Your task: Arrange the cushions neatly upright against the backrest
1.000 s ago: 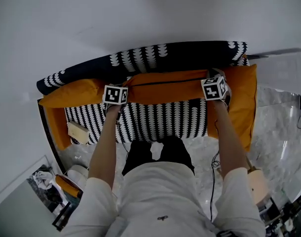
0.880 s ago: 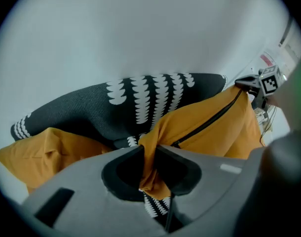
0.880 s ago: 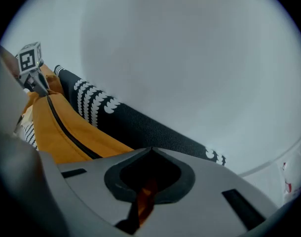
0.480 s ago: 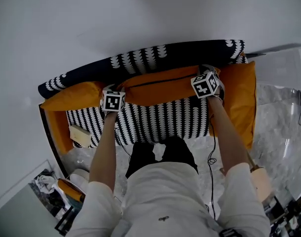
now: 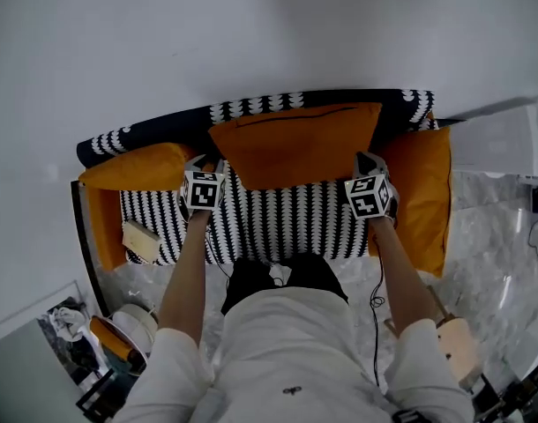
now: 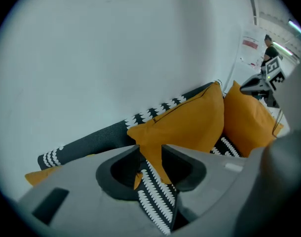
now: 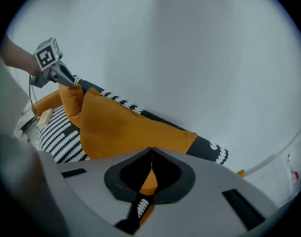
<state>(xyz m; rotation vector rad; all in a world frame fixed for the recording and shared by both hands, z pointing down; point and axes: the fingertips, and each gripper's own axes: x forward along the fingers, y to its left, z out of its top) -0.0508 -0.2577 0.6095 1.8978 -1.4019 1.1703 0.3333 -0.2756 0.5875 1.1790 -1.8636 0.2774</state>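
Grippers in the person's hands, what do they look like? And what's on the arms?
The left gripper and right gripper each have a smooth grey body with two curved black jaws. On top sits a white cube printed with black square markers. A thin black cable hangs from the right one. The person wears a white top with short sleeves; the forearms are bare.

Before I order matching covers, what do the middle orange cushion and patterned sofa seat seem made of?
Rectangular orange cushion: matte woven cloth, probably; soft bulging shape and a dark seam line. Black-and-white patterned sofa seat: matte printed upholstery fabric, apparently; no sheen.
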